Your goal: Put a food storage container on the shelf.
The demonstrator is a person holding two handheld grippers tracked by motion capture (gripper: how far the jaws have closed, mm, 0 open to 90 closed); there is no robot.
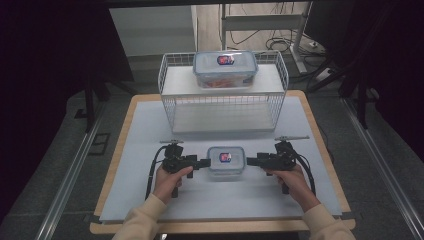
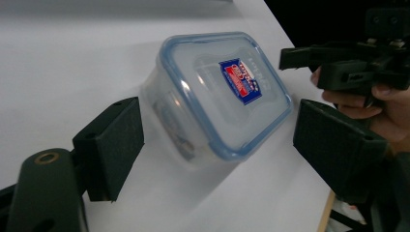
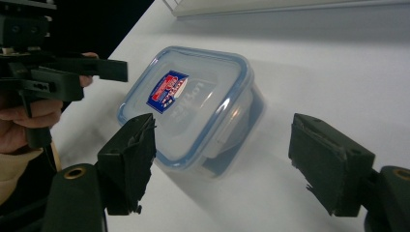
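I see the white wire rack [image 1: 223, 107] at the back of the table [image 1: 320, 165], a lidded box [image 1: 225, 68] on its shelf. A smaller container [image 1: 226, 160] sits on the table between my left gripper [image 1: 206, 163] and right gripper [image 1: 248, 161]; both have their jaws spread apart, clear of it.

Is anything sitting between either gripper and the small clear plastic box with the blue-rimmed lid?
Nothing visible. The small clear plastic box lies on bare white table cover, with the left gripper and right gripper open at its two ends.
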